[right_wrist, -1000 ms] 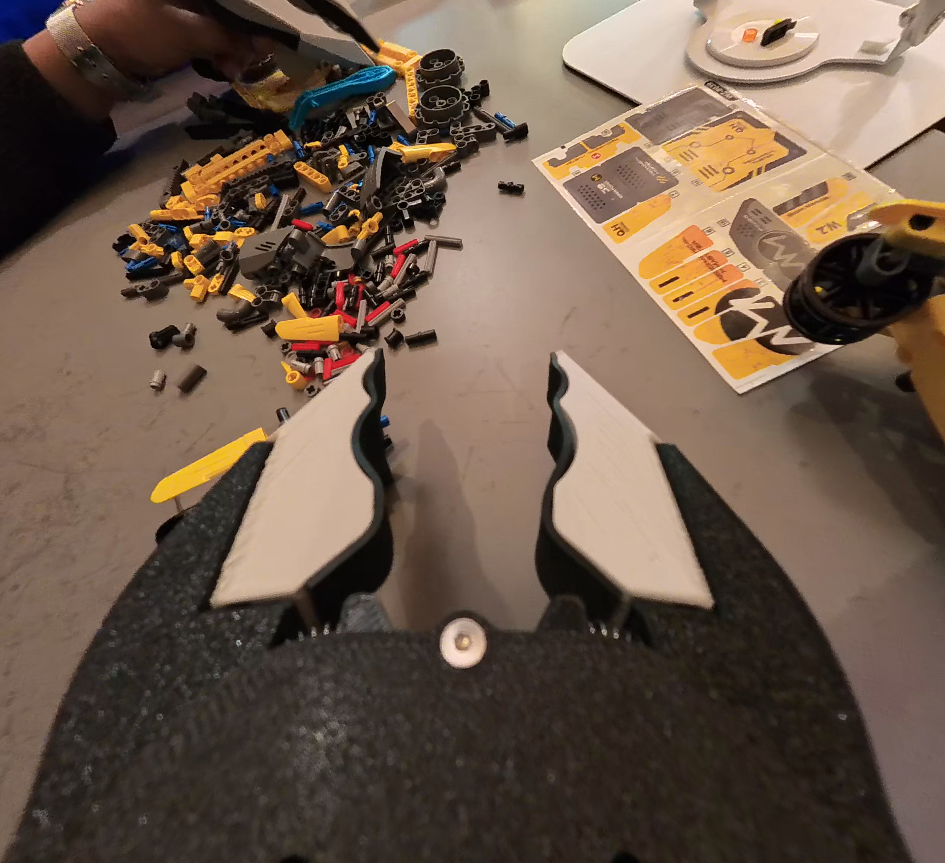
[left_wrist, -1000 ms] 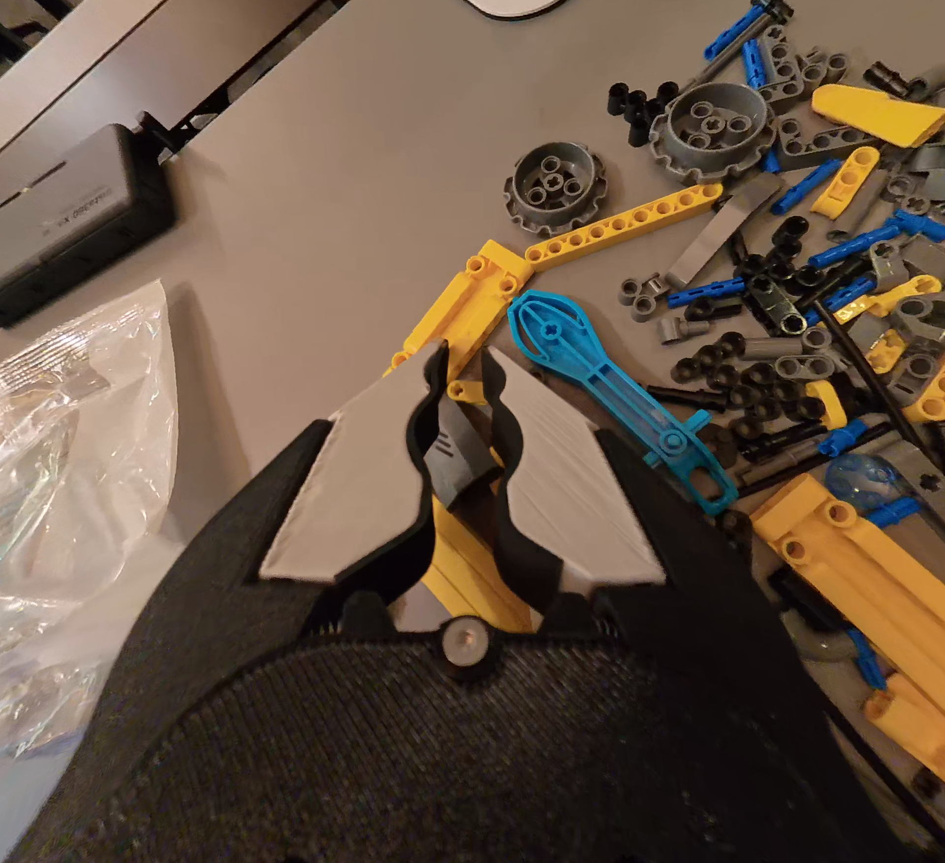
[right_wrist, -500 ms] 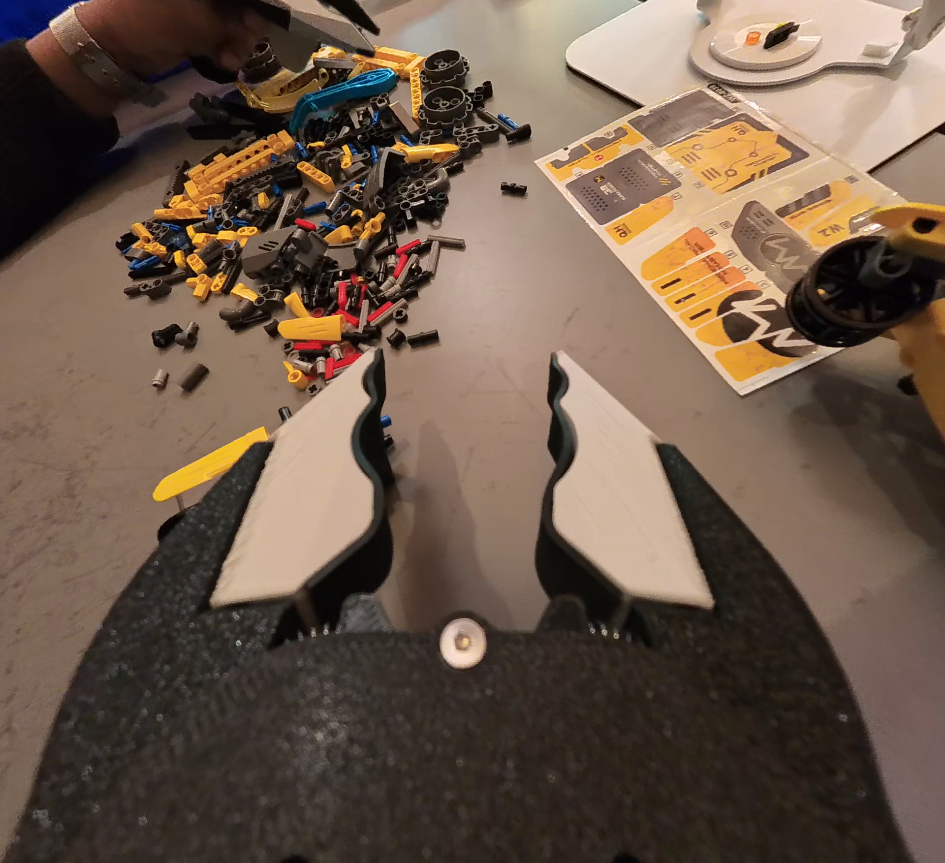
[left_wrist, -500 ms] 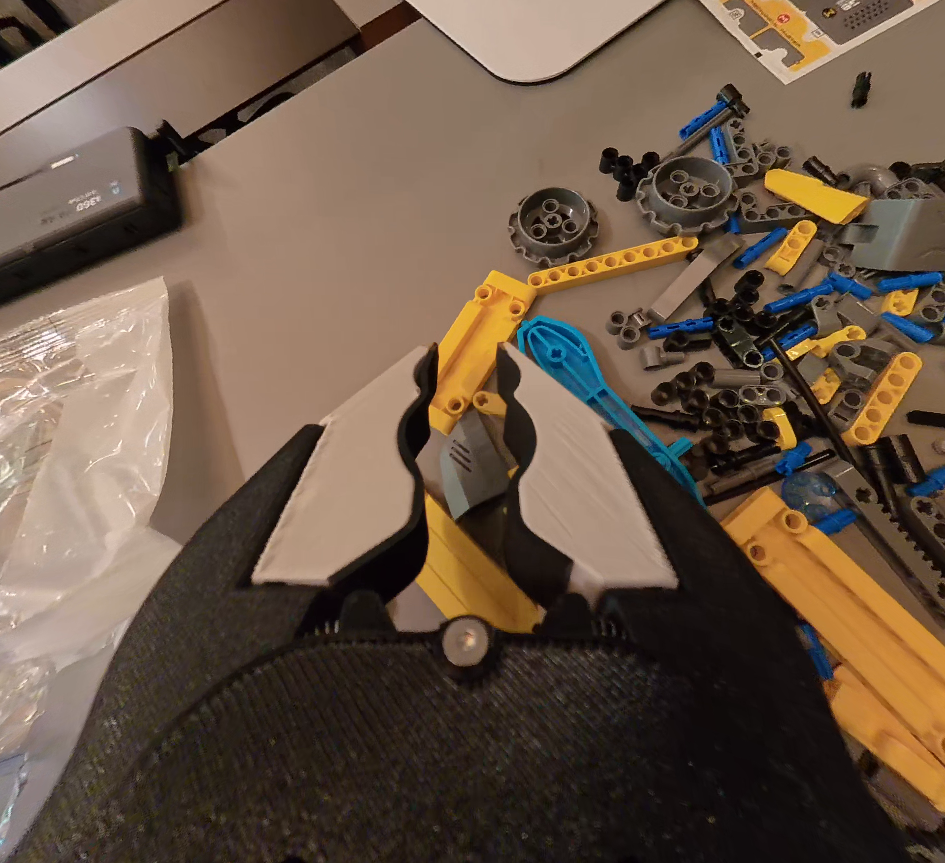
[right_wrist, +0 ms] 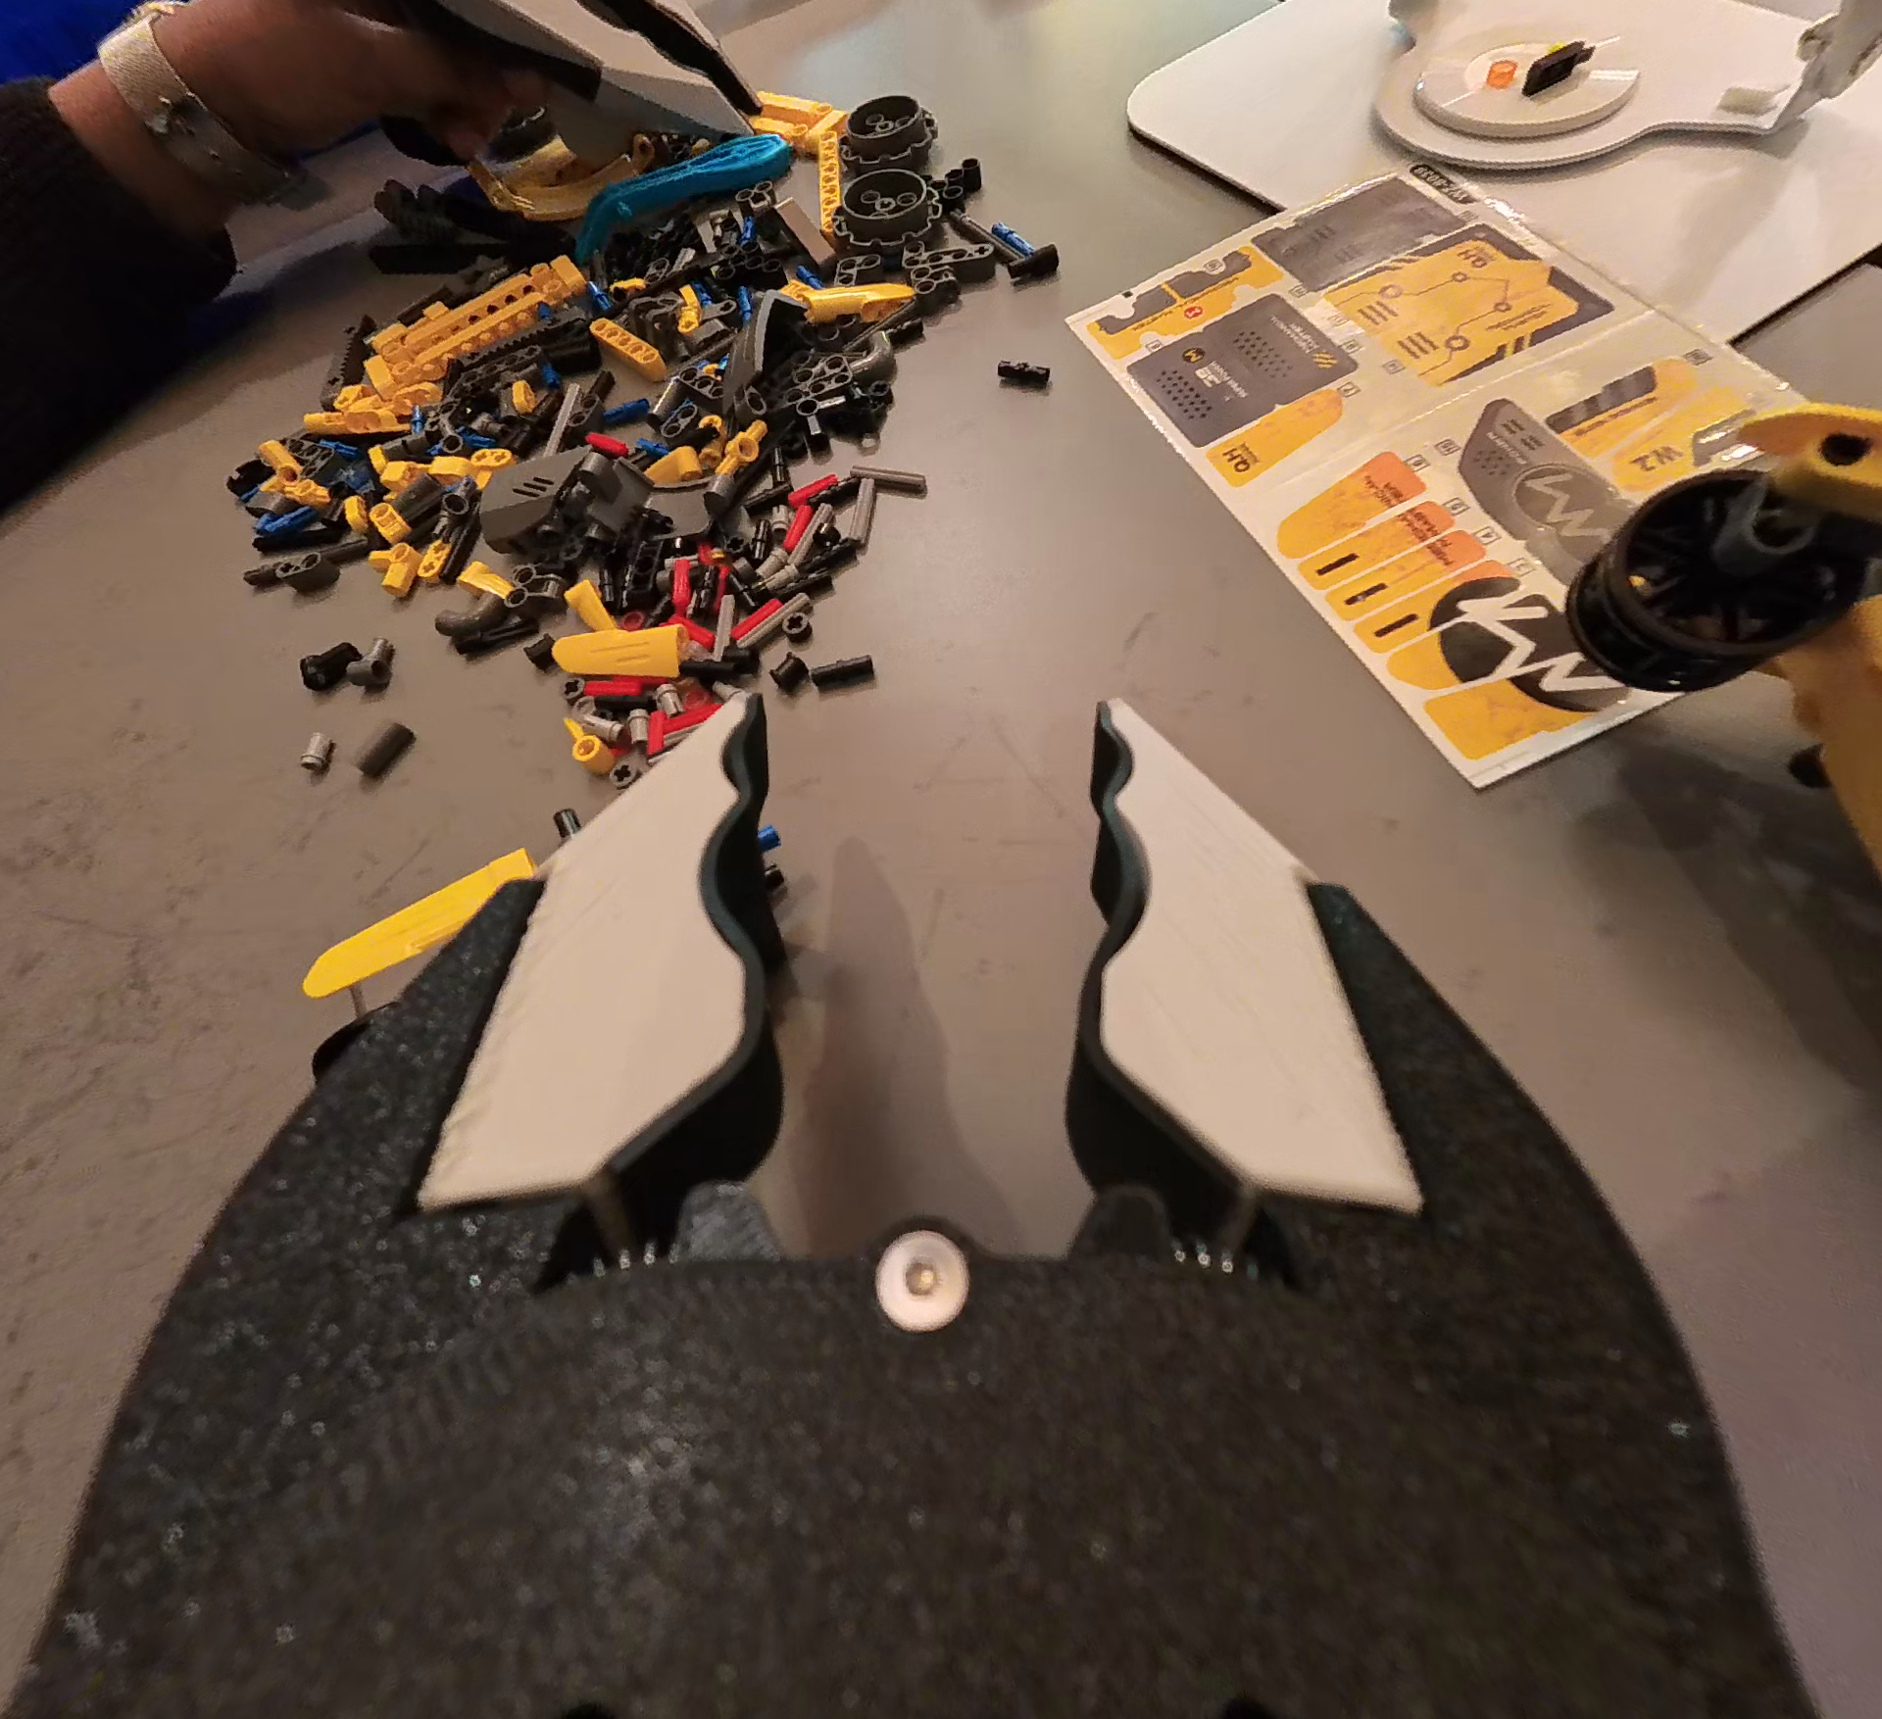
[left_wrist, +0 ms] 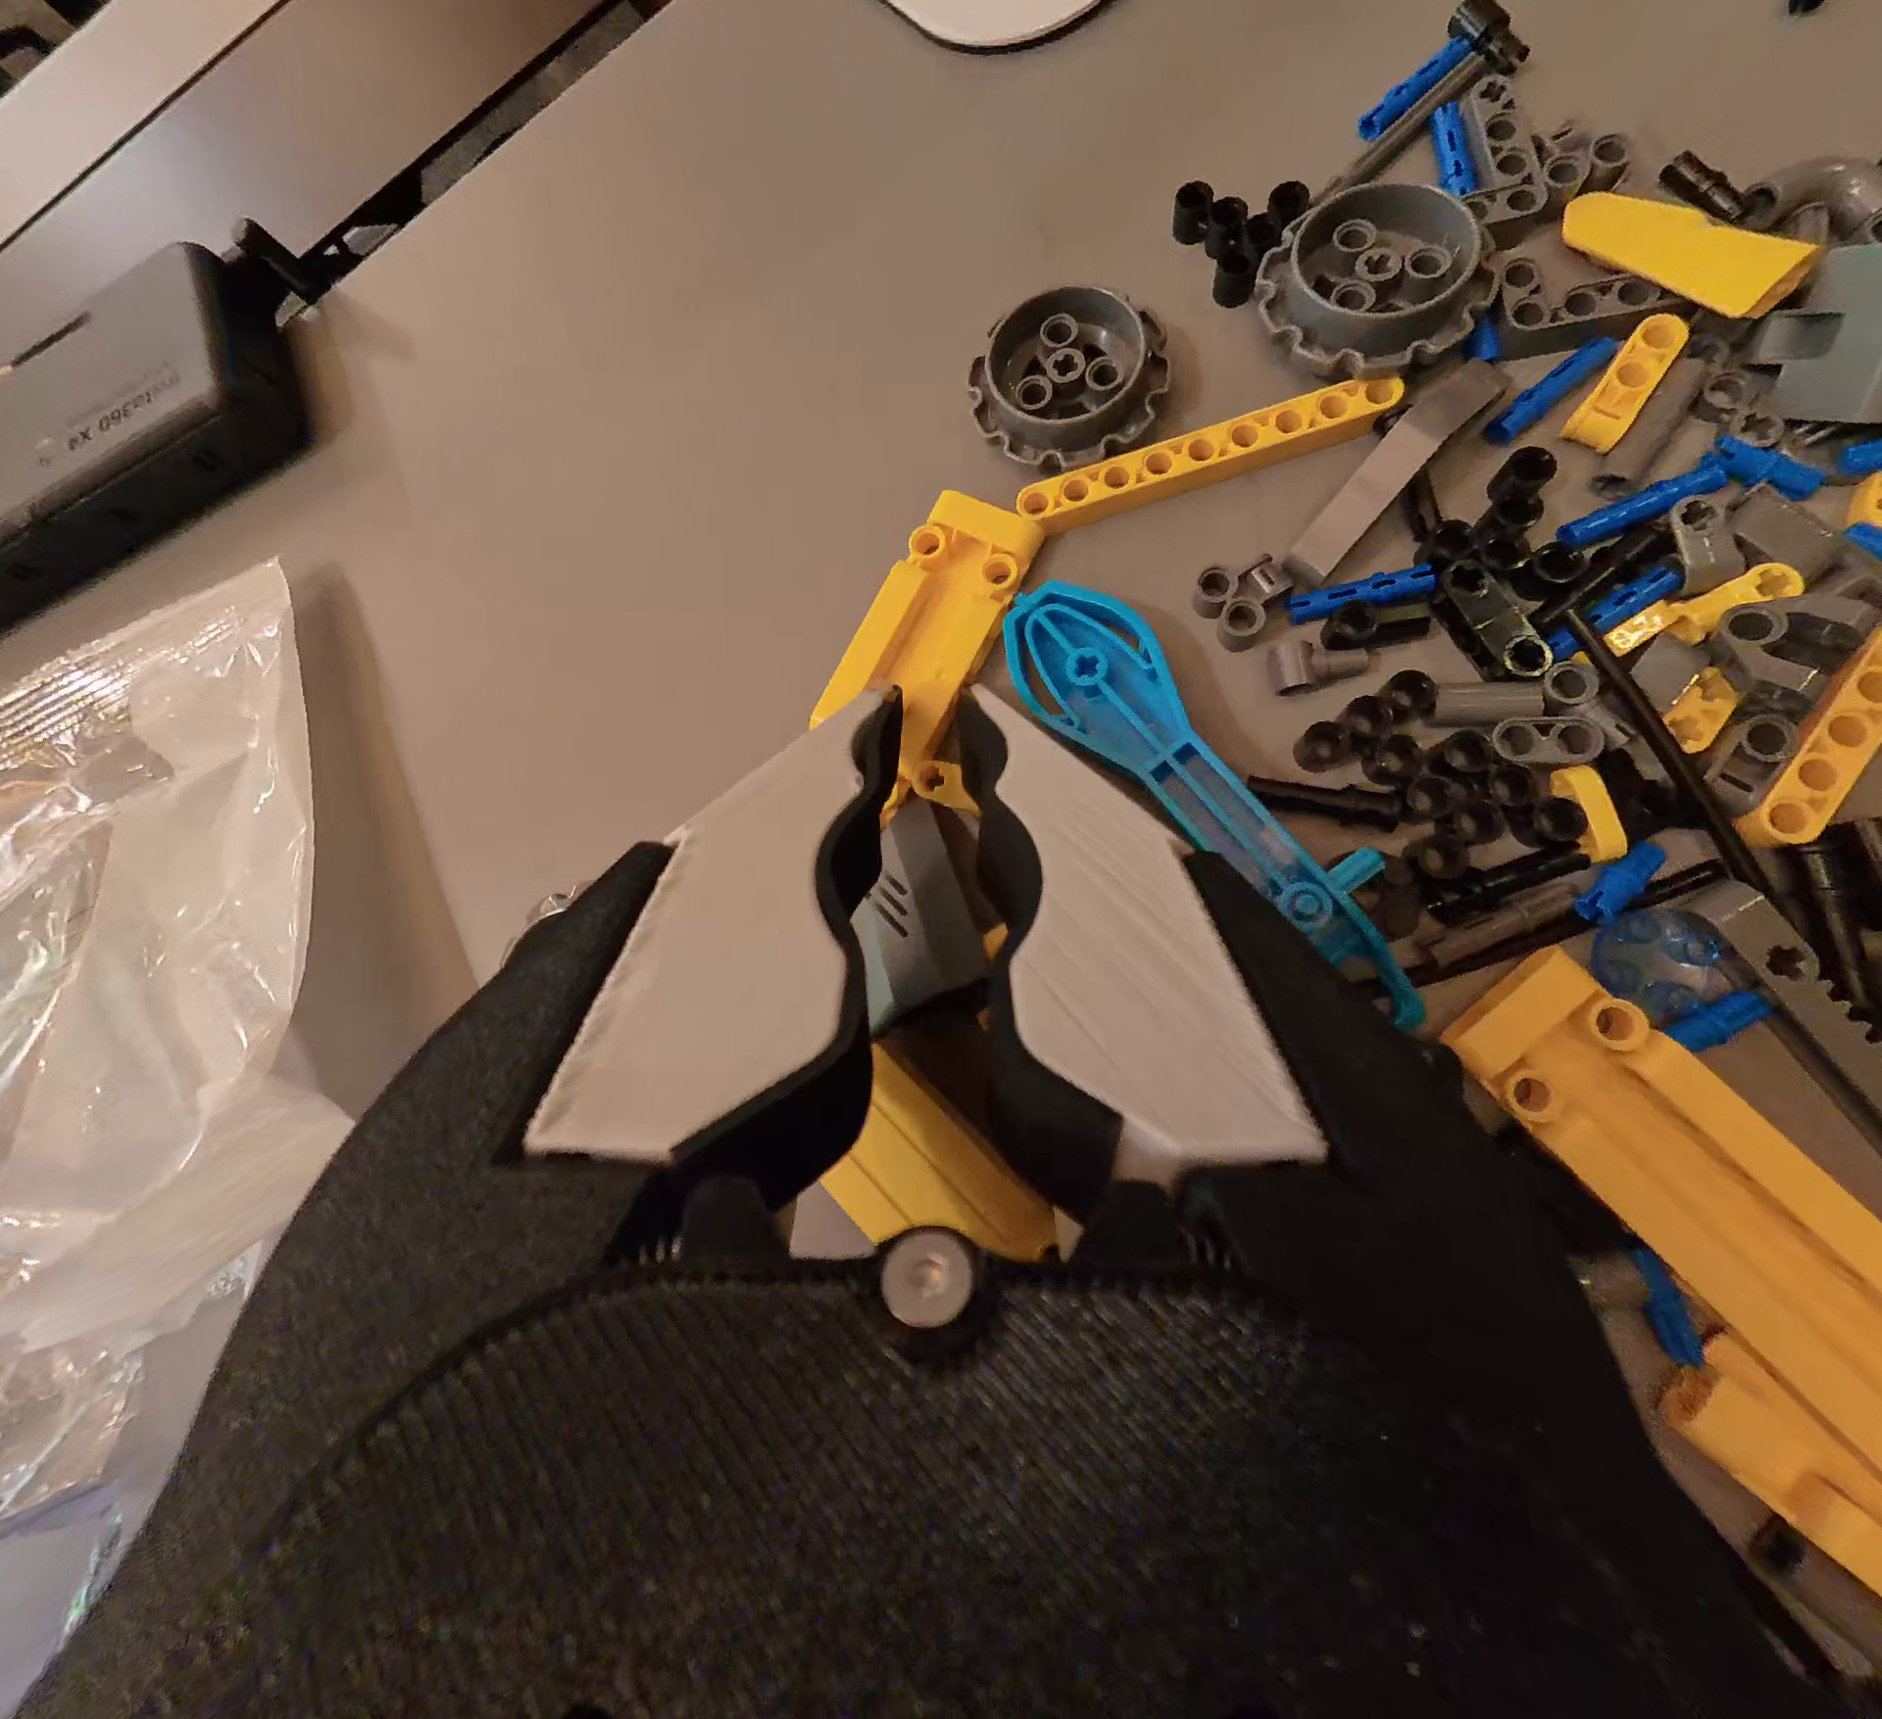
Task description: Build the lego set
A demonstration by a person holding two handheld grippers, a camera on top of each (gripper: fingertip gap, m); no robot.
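My left gripper [left_wrist: 932,713] is shut on a small dark grey panel piece [left_wrist: 917,927] with slots, held between the jaws just above a yellow panel [left_wrist: 947,611] at the near edge of a pile of building pieces [left_wrist: 1477,652]. A teal tool-shaped piece [left_wrist: 1120,723] lies just to its right. In the right wrist view the left gripper [right_wrist: 749,122] hangs over the far end of the pile [right_wrist: 611,448], held by a person's hand [right_wrist: 306,72]. My right gripper [right_wrist: 929,718] is open and empty, low over bare table beside the pile's near end.
Two grey toothed wheels [left_wrist: 1064,372] [left_wrist: 1375,275] lie at the pile's edge. A clear plastic bag [left_wrist: 132,856] and a black device [left_wrist: 132,408] are at left. A sticker sheet [right_wrist: 1426,448], a partly built yellow model with a black wheel [right_wrist: 1711,591] and a white stand [right_wrist: 1528,72] are at right. There is about 35 cm between the tips of the two grippers. The black device [left_wrist: 132,408] is about 20 cm from my left fingertips and 50 cm from my right.
The left gripper rose a little with the grey piece half a second ago and has come back down close over the yellow panel. The right gripper has not moved.
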